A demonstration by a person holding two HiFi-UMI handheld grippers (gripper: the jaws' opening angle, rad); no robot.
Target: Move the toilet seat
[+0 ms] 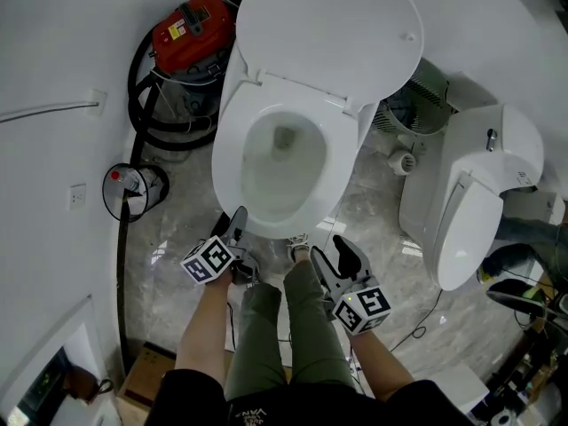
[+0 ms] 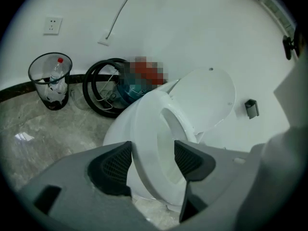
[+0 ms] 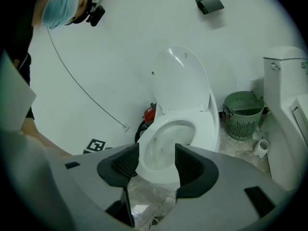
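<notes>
A white toilet stands in the middle with its lid (image 1: 328, 34) raised against the wall. The toilet seat (image 1: 232, 162) lies around the bowl opening. My left gripper (image 1: 238, 220) is at the seat's front left rim. In the left gripper view the seat (image 2: 149, 129) fills the gap between the pads of the left gripper (image 2: 153, 155), which press on it from both sides. My right gripper (image 1: 333, 254) hangs over the floor just before the bowl's front. It is open, and the seat (image 3: 204, 124) and the lid (image 3: 180, 81) lie beyond the right gripper (image 3: 152, 160).
A red vacuum with a black hose (image 1: 191, 29) stands left of the toilet. A clear bin (image 1: 133, 189) sits by the wall and a green basket (image 1: 426, 105) to the right. A second toilet (image 1: 470, 202) is at the right. My legs (image 1: 284, 327) are between the grippers.
</notes>
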